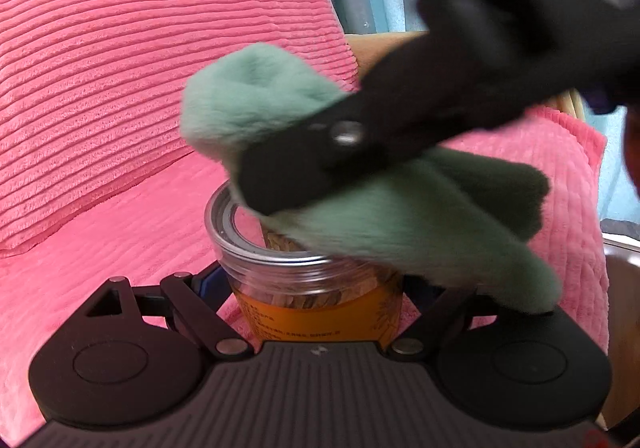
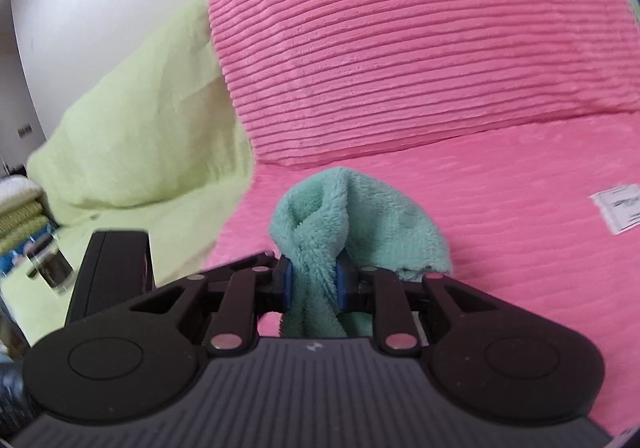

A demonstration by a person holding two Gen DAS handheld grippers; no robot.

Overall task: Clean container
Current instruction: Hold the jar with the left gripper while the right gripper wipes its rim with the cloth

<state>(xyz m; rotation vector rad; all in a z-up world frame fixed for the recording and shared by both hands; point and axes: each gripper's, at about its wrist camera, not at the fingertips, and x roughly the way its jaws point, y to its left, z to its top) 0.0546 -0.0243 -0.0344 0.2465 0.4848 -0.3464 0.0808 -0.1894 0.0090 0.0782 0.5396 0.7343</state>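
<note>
Left gripper [image 1: 316, 288] clamps a clear jar [image 1: 304, 272]; right gripper [image 2: 313, 282], clamped on a green cloth [image 2: 352, 216], presses it onto the jar's rim.

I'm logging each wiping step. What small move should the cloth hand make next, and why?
Probably press the green cloth, clamped in the right hand-held gripper, down and sweep it around the jar rim; it covers only one side while the left hand-held gripper grips the jar.

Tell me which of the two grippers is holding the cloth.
The right gripper. Its blue pads pinch the green cloth, and it presses that cloth onto the jar's open top. The left gripper holds the jar instead.
</note>
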